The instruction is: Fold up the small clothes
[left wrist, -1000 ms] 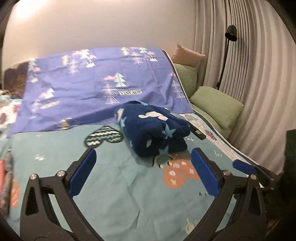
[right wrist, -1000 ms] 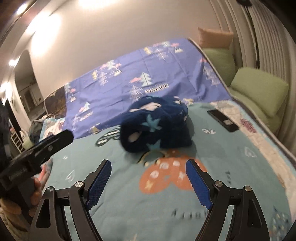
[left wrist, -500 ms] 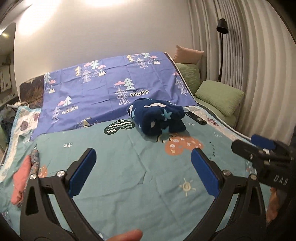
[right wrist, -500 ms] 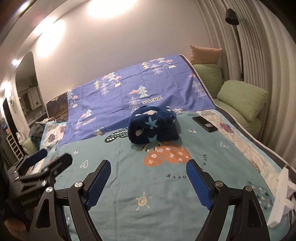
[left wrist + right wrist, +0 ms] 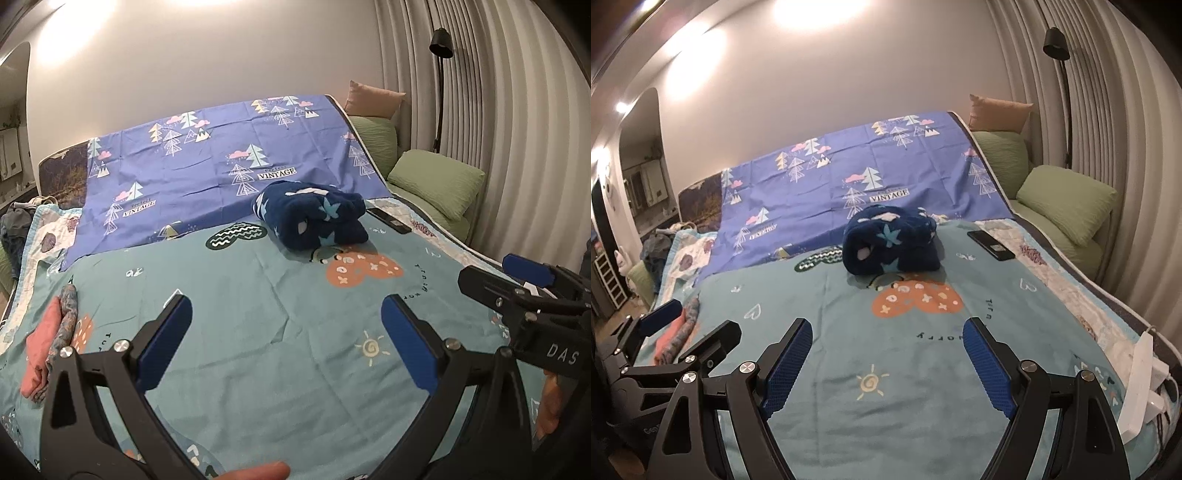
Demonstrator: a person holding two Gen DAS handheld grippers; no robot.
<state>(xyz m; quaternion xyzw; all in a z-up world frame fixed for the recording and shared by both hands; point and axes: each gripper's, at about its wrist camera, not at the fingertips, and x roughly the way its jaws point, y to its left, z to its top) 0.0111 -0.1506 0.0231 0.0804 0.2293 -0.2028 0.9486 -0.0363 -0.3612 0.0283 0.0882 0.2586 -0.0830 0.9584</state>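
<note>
Both tongs (image 5: 286, 341) (image 5: 886, 363) agape above bedspread (image 5: 886, 332)

The navy bundle (image 5: 312, 218) looks like thick, fuzzy fleece, plush and matt, with pale star shapes in the pile. The teal bedspread (image 5: 258, 332) is thin woven cloth, smooth and matt, lightly creased, with flat printed motifs. The purple sheet (image 5: 207, 162) is a similar smooth cotton-like cloth showing fold lines. The left tongs (image 5: 286, 343) and right tongs (image 5: 886, 365) have matt black plastic frames, shiny silver metal screw heads, and blue pads; on the right pair the pads (image 5: 988, 369) show a fine textured grid. The phone (image 5: 990, 244) is glossy black. The green pillows (image 5: 436, 181) are crinkled matt fabric.
</note>
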